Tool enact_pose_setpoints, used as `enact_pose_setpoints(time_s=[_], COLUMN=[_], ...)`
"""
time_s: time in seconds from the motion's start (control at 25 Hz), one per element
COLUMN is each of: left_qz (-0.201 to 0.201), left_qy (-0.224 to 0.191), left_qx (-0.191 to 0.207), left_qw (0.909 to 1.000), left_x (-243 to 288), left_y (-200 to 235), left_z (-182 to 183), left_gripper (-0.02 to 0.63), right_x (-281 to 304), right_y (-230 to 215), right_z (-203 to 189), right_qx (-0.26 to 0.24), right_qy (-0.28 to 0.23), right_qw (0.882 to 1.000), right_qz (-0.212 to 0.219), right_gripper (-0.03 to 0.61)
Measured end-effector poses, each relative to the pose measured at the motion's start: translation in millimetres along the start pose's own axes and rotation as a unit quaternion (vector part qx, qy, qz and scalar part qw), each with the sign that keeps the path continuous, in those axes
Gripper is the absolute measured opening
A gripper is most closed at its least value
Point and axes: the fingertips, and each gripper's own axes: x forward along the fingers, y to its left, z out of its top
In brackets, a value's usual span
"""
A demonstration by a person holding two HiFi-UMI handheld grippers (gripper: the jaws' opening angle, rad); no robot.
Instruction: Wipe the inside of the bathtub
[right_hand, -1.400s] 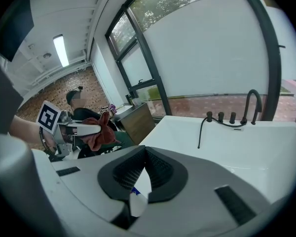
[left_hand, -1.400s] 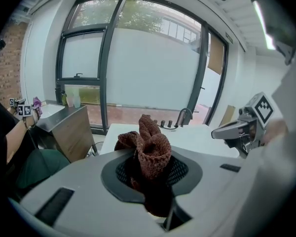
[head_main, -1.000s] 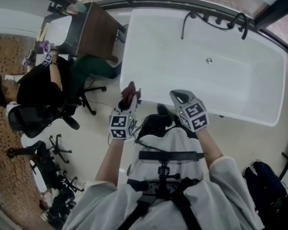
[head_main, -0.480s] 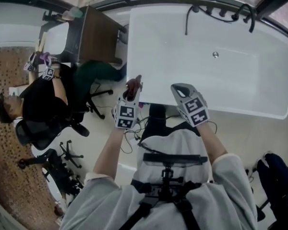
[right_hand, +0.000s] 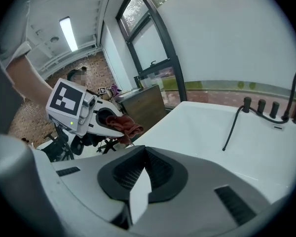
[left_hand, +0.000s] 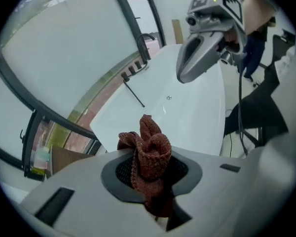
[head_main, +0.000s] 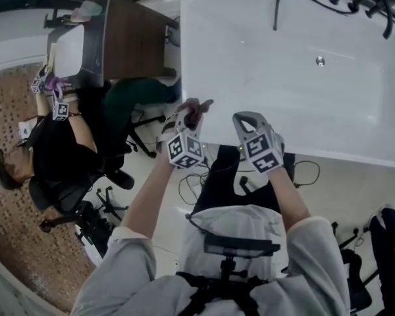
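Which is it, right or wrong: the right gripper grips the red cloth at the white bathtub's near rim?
Wrong: the left gripper grips the red cloth at the near rim of the white bathtub, as the left gripper view shows. The right gripper holds nothing.

The white rectangular bathtub lies open below, and a crumpled red-brown knitted cloth is pinched in the left gripper at the tub's near rim.
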Motion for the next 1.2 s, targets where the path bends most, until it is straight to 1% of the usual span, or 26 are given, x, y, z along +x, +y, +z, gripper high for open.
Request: enact_pose_setpoints(time_s=[0.08, 0.16, 0.24, 0.36, 0.48, 0.52, 0.64, 0.72, 0.76, 0.84, 1.0, 1.2], left_qz=[-0.007, -0.012, -0.014, -0.02, -0.031, -0.035, -0.047, -0.061, -0.07, -0.088, -0.127, -0.158], left_qy=[0.012, 0.022, 0.036, 0.051, 0.048, 0.048, 0.061, 0.074, 0.08, 0.095, 0.125, 0.167], left_qx=[0.041, 0.084, 0.137, 0.207, 0.267, 0.288, 0.353, 0.385, 0.395, 0.402, 0.405, 0.398], left_qw=[0.9991, 0.9962, 0.9898, 0.9767, 0.9621, 0.9559, 0.9324, 0.9178, 0.9125, 0.9064, 0.8968, 0.8883], left_x=[20, 39, 58, 85, 110, 118, 142, 154, 158, 167, 183, 198], left_y=[1, 0, -2, -5, -9, -11, -9, -7, -7, -5, -2, -3], left_z=[-4, -8, -20, -31, -37, -41, -59, -70, -74, -81, -93, -103], left_gripper=[0.087, 0.087, 0.087, 0.087, 0.087, 0.086, 0.086, 0.086, 0.086, 0.086, 0.086, 0.086], right_x=[17, 35, 55, 81, 99, 104, 115, 120, 121, 124, 128, 129], right_y=[-8, -13, -15, -19, -23, -23, -24, -25, -26, -27, -31, -39], right_z=[-7, -18, -31, -46, -56, -60, -71, -78, -80, -83, -81, -82], right_qx=[0.008, 0.011, 0.007, 0.008, 0.017, 0.02, 0.033, 0.041, 0.045, 0.053, 0.063, 0.075], right_qy=[0.003, 0.008, 0.015, 0.023, 0.022, 0.021, 0.022, 0.023, 0.024, 0.023, 0.018, 0.018], right_qw=[1.0, 1.0, 1.0, 1.0, 1.0, 1.0, 0.999, 0.999, 0.999, 0.998, 0.998, 0.997], right_qz=[0.002, 0.004, 0.005, 0.005, -0.001, -0.003, -0.005, -0.005, -0.005, -0.004, 0.001, -0.005], right_gripper=[0.006, 0.006, 0.006, 0.006, 0.006, 0.006, 0.006, 0.006, 0.006, 0.006, 0.006, 0.006])
